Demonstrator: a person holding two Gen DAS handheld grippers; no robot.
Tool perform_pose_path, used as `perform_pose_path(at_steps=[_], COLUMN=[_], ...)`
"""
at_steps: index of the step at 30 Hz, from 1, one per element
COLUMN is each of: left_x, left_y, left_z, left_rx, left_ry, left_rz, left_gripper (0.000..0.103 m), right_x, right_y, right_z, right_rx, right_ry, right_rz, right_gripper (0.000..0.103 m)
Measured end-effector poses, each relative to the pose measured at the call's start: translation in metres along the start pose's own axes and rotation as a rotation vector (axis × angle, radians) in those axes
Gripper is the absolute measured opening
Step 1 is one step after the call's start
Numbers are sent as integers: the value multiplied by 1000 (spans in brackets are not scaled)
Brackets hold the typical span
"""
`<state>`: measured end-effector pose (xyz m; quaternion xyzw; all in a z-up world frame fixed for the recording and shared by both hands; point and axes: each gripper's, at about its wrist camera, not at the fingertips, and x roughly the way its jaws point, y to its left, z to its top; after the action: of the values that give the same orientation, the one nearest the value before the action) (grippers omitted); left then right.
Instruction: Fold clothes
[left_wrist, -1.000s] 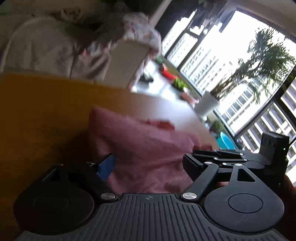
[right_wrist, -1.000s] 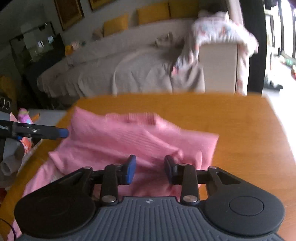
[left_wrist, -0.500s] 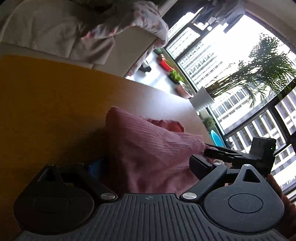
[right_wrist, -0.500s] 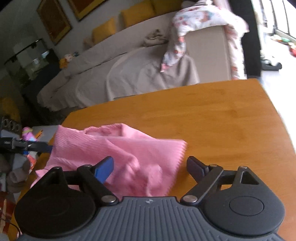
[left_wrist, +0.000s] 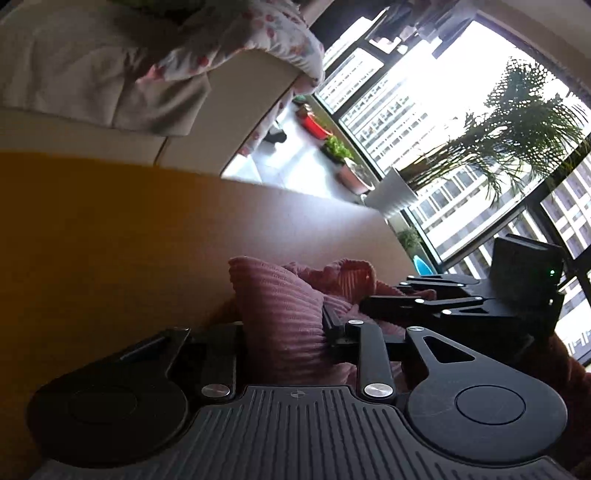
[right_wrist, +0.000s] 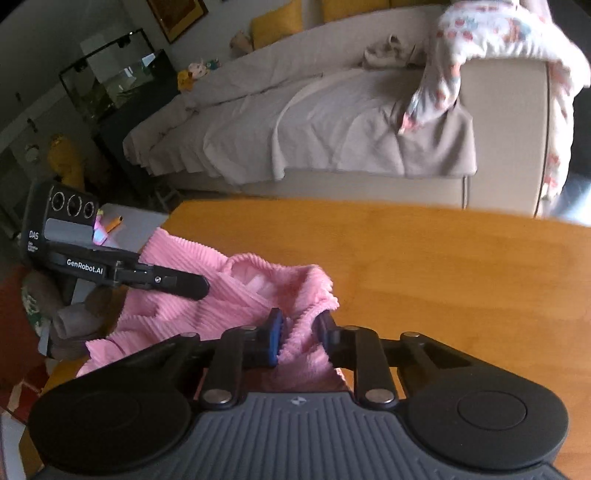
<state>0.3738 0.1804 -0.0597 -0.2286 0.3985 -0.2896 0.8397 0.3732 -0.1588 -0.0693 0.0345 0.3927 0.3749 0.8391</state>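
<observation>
1. A pink ribbed garment lies bunched at the near left part of a wooden table, its collar opening facing up.
2. The right gripper has its jaws clenched on a fold of the garment's near right edge, cloth pinched between the blue pads.
3. The left gripper has its jaws closed on a thick fold of the same garment; in the right wrist view it reaches in from the left, its fingertips on the cloth.
4. A beige sofa stands beyond the table's far edge, with a flowered cloth draped over its right arm.
5. A potted palm stands by the window.
</observation>
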Motion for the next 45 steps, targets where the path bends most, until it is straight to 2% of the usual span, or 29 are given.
perform_pose_path(at_steps=[5,11,14,18,20,22,23,25,26,27,28,29,31,35,38,40,43,44,45], left_x=[-41,-101,-123,-152,-165,-178,-183,-190,-192,-194,-196,-198,-202,-203,-178,-162,-154,-152,-151], left_y=[-39,-93,-114,-131,-137,-143,-141,-132,-128,-123,-119,-114,-105,-87,-81,-80,-81,-82,-84], left_z=[2,-31,-59,-115,-145,-174,-189,-215,-219,-220,-221,-222,-224,-224,-216,-212,-211,-210,-210], left_rx=[99,200,222,245,257,270,259,214,182,146,109,73,0,-132,-150,-139,-121,-115,-104], left_ry=[-59,-115,-109,-74,-52,-31,-16,7,-7,-29,-50,-72,-115,-189,-168,-149,-136,-132,-130], left_rz=[-35,-58,-62,-48,-36,-24,-23,-12,-5,-1,4,8,18,27,56,103,112,113,119], left_gripper=[26,26,26,26,27,33,35,56,60,68,76,80,87,90,92,92,89,87,78], right_x=[-55,-116,-137,-160,-163,-163,-163,-171,-179,-189,-199,-209,-230,-238,-216,-197,-174,-167,-160], right_y=[32,91,120,154,164,172,176,182,183,182,178,172,162,125,106,101,102,105,109], right_z=[-1,-32,-61,-105,-138,-171,-188,-214,-222,-227,-227,-225,-222,-213,-217,-219,-219,-219,-218], right_rx=[-72,-184,-220,-244,-254,-275,-294,-316,-305,-286,-254,-218,-146,84,191,212,177,153,128], right_ry=[-73,-105,-92,-57,-7,58,86,113,103,85,50,9,-73,-197,-210,-207,-198,-190,-183], right_rz=[5,-15,-12,0,-4,-27,-41,-49,-51,-52,-61,-72,-94,-122,-132,-144,-144,-150,-155], right_gripper=[18,17,17,17,17,18,18,20,27,31,42,54,65,71,71,71,71,65,56])
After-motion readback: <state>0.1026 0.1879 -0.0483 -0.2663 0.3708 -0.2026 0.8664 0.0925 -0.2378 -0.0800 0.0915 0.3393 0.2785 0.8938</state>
